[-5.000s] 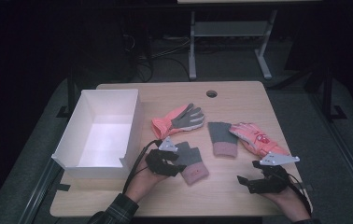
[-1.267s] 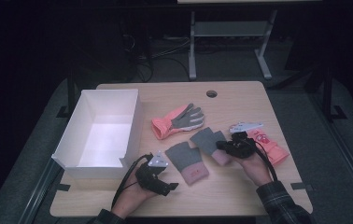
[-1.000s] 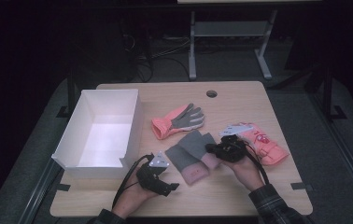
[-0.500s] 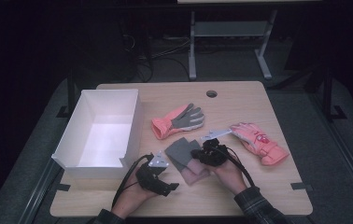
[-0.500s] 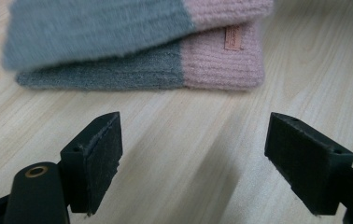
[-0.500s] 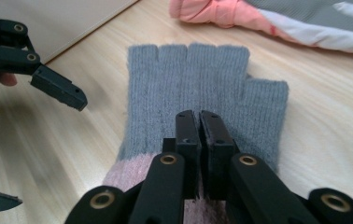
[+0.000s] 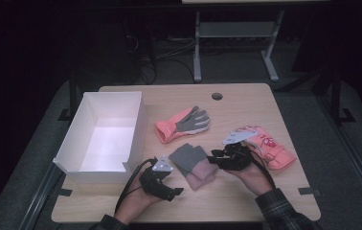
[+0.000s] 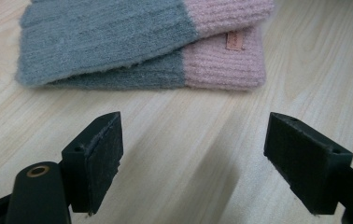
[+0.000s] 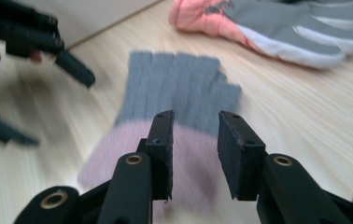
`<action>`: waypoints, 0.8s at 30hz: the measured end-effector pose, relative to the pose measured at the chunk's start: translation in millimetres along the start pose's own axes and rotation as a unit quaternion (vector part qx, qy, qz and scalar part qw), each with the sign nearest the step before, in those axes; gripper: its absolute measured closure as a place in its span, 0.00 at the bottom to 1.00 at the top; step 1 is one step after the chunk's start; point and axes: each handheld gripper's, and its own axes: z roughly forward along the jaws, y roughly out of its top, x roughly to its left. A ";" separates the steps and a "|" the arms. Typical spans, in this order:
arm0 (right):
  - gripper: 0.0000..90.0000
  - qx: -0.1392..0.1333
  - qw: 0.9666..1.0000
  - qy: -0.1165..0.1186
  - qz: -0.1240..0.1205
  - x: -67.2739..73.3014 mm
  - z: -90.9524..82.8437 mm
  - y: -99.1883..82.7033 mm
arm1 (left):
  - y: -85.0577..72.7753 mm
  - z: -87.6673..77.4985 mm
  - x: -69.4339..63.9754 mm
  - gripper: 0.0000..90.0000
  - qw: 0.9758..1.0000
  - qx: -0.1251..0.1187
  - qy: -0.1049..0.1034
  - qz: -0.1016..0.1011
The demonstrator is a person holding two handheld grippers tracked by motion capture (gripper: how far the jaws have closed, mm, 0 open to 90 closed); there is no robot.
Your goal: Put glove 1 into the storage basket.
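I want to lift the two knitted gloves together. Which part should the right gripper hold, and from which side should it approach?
Probably the pink cuffs: the grey and pink knitted gloves lie flat, stacked, cuffs overlapping toward the near table edge. The right gripper, jaws just opened with nothing between them, already faces that end; come low from the cuff side so one jaw slides under both layers.

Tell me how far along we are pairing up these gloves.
Looks done: the two grey-and-pink knit gloves lie stacked together near the table's front edge. In hand: the right gripper hovers over that stack, its jaws just opening with nothing gripped; the left gripper waits open beside it. Left: the two orange gloves lie apart, and the white box holds nothing.
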 end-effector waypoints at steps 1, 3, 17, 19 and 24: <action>0.73 0.003 1.000 0.002 -0.003 -2.4 -4.3 -2.8 | -0.1 0.2 -0.3 0.21 1.000 -0.003 0.000 -0.003; 0.73 0.008 1.000 0.004 -0.004 -7.3 -11.7 -9.6 | -0.4 0.5 -0.4 0.21 1.000 -0.004 0.000 -0.006; 0.68 0.079 0.996 0.043 -0.018 -21.7 4.1 -38.7 | 0.1 1.6 -0.3 0.21 1.000 0.004 -0.003 -0.001; 0.68 0.080 0.996 0.044 -0.013 -22.8 5.4 -39.2 | 0.2 1.8 -0.2 0.21 1.000 0.003 -0.003 -0.001; 0.67 0.071 0.996 0.055 -0.004 -27.2 8.3 -39.0 | 0.1 3.0 -1.2 0.21 1.000 0.003 -0.004 -0.002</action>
